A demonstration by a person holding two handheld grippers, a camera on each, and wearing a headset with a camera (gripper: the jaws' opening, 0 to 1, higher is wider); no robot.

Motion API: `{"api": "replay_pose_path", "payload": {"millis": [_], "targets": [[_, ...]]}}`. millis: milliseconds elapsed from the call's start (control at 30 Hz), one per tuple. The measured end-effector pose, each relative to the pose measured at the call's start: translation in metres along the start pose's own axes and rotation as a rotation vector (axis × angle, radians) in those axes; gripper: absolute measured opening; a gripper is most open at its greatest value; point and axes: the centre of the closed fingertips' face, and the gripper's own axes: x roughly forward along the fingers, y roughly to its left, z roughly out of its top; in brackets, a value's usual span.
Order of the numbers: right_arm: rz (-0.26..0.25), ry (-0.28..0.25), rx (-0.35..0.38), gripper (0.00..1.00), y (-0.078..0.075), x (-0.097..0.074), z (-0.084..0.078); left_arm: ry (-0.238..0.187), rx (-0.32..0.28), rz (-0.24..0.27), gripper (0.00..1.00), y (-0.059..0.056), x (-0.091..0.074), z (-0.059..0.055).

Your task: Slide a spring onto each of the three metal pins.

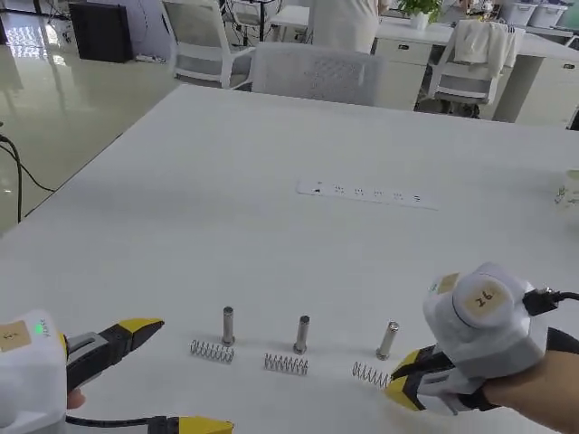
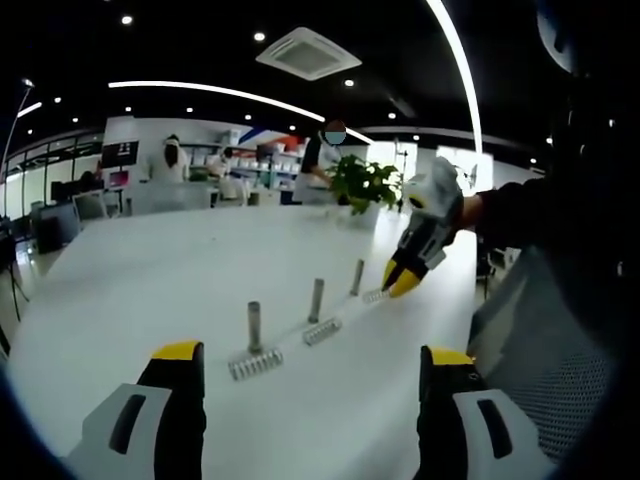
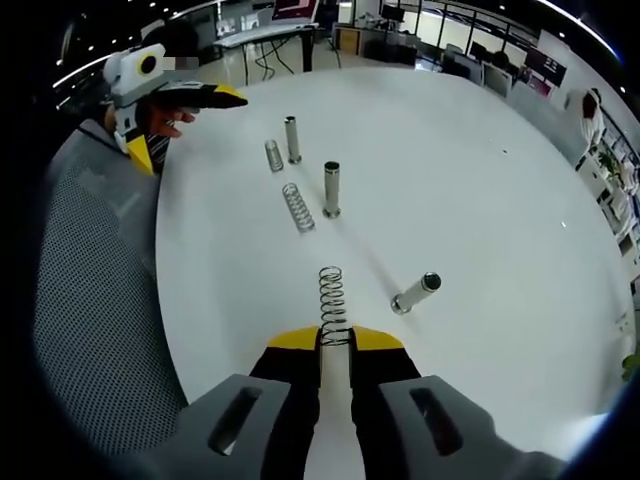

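Your right gripper [image 3: 335, 338] clamps one end of a spring [image 3: 331, 290] lying on the desk [image 3: 480, 200], axis pointing straight ahead; the pin [image 3: 415, 293] stands just beside; left gripper [image 2: 312, 365] hovers, jaws apart.

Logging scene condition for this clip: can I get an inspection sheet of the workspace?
Surface: white table, looks clean.
Job's things: three metal pins upright in a row, all bare; springs lying one before each.
Clutter: socket strip on the table.
Grippers: left gripper open, apart from the parts; right gripper shut on the right spring at its end.
Cables: black cable on the floor, left.
Surroundings: office chairs, plant.
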Motion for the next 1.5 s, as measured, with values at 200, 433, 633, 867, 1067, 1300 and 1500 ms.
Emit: {"api": "replay_pose_path", "payload": {"millis": [200,433,633,867,1067,1300,1500], "targets": [[0.03,-0.012,-0.029,0.08,0.011,-0.005,0.013,0.012,0.0,-0.056,0.72,-0.011,0.001,-0.002],[0.054,-0.009,-0.069,0.08,0.02,-0.006,0.02,0.019,0.015,-0.112,0.6,-0.022,0.004,-0.001],[0.068,-0.01,-0.087,0.08,0.028,-0.008,0.026,0.043,0.039,-0.165,0.56,-0.034,0.01,-0.001],[0.086,-0.016,-0.12,0.08,0.036,-0.011,0.034,0.083,0.087,-0.236,0.5,-0.045,0.019,0.0],[0.104,-0.02,-0.142,0.08,0.043,-0.012,0.04,0.089,0.118,-0.272,0.48,-0.047,0.026,0.005],[0.117,-0.015,-0.16,0.08,0.047,-0.013,0.042,0.095,0.135,-0.298,0.46,-0.051,0.029,0.004],[0.139,-0.01,-0.181,0.08,0.053,-0.014,0.045,0.1,0.151,-0.313,0.45,-0.054,0.032,0.006]]}}
